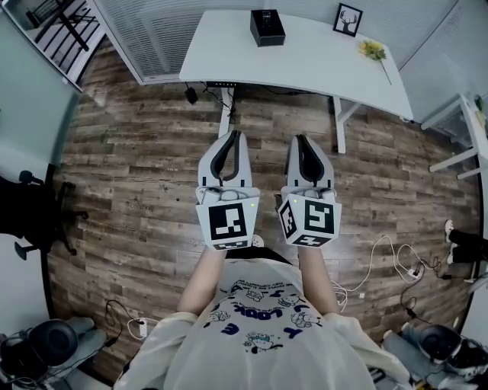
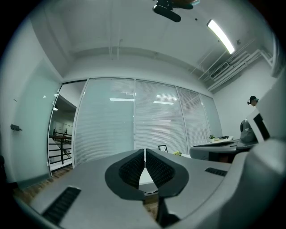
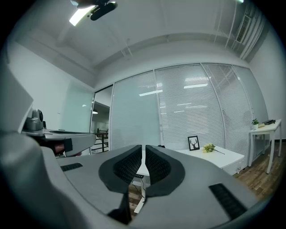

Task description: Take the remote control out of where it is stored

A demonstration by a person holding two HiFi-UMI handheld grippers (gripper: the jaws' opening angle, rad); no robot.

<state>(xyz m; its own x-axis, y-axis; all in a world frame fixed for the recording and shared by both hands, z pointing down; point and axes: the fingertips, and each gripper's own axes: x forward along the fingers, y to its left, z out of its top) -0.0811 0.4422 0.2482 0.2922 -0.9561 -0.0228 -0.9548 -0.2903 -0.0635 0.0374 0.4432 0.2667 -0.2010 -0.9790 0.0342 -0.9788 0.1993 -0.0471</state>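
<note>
No remote control shows in any view. A black box (image 1: 267, 27) stands on the white desk (image 1: 305, 65) at the far side of the room. My left gripper (image 1: 232, 135) (image 2: 145, 152) and right gripper (image 1: 300, 139) (image 3: 144, 147) are held side by side over the wooden floor, well short of the desk and pointing toward it. Both are shut, their ribbed pads meeting with nothing between them. In the left gripper view the right gripper's body fills the right edge.
On the desk also stand a framed deer picture (image 1: 348, 19) (image 3: 193, 142) and yellow flowers (image 1: 373, 50) (image 3: 208, 147). A black office chair (image 1: 30, 213) is at the left, a white side table (image 1: 469, 129) at the right, and cables (image 1: 396, 266) on the floor. Blinds cover the glass wall behind.
</note>
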